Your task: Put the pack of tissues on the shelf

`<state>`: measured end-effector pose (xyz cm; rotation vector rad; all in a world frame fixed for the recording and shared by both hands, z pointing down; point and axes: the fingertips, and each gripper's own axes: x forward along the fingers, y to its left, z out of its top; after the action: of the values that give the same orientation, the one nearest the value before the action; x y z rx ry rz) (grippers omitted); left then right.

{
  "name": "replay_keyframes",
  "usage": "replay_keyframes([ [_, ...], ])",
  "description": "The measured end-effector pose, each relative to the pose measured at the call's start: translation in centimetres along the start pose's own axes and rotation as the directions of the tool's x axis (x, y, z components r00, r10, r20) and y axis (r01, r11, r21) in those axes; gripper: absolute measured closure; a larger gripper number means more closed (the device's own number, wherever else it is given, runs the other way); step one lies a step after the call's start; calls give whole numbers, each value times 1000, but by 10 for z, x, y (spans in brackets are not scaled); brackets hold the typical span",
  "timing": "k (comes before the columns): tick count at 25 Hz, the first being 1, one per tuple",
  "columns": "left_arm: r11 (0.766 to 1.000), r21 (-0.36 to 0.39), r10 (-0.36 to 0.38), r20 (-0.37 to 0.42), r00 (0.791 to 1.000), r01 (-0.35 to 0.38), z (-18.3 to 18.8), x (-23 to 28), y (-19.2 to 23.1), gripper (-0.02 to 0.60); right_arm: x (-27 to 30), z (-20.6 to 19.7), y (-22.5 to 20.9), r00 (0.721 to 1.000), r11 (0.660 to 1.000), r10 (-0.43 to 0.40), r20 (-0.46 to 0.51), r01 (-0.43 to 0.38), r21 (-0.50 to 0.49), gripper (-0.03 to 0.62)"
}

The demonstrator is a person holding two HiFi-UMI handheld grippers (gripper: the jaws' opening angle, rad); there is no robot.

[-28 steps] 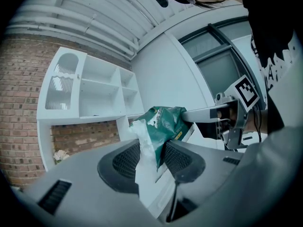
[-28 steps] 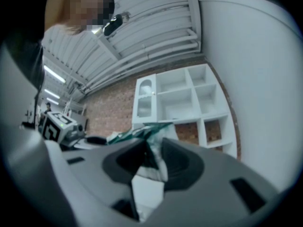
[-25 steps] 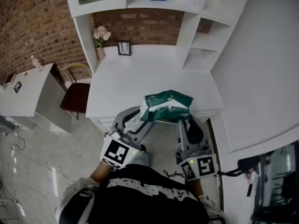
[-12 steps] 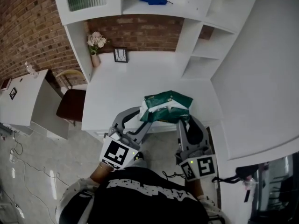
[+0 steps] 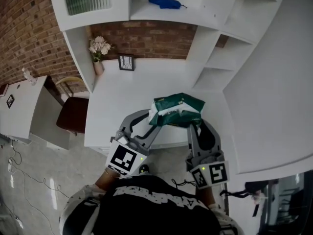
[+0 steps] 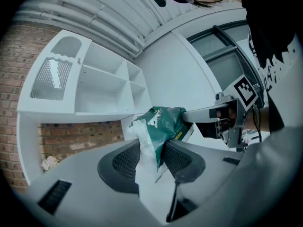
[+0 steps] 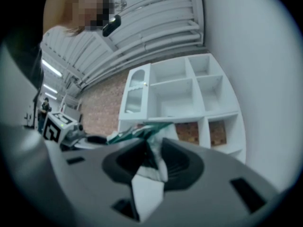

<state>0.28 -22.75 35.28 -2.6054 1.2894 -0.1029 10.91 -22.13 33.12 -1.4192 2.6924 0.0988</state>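
— Where is the pack of tissues [image 5: 176,110]?
— In the air above the front edge of the white table [image 5: 122,97], well below the shelf [image 5: 161,13].
— What holds it?
— Both. The left gripper [image 6: 152,156] has its jaws clamped on one end of the green wrapper, and the right gripper [image 7: 154,161] pinches the other end.

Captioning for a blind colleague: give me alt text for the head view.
Seen from above, the left gripper and right gripper hold a crinkled green-and-white plastic pack of tissues between them over a white desk. Behind it stands a white shelf unit with a small blue object on one shelf.
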Motion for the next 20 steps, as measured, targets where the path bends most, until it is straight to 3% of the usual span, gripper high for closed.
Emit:
replay_keyframes([
  [20, 1000, 23, 20, -12, 1000, -19, -23, 58, 65, 408, 87, -16, -37, 1000, 1000, 26, 6, -26, 12, 465],
])
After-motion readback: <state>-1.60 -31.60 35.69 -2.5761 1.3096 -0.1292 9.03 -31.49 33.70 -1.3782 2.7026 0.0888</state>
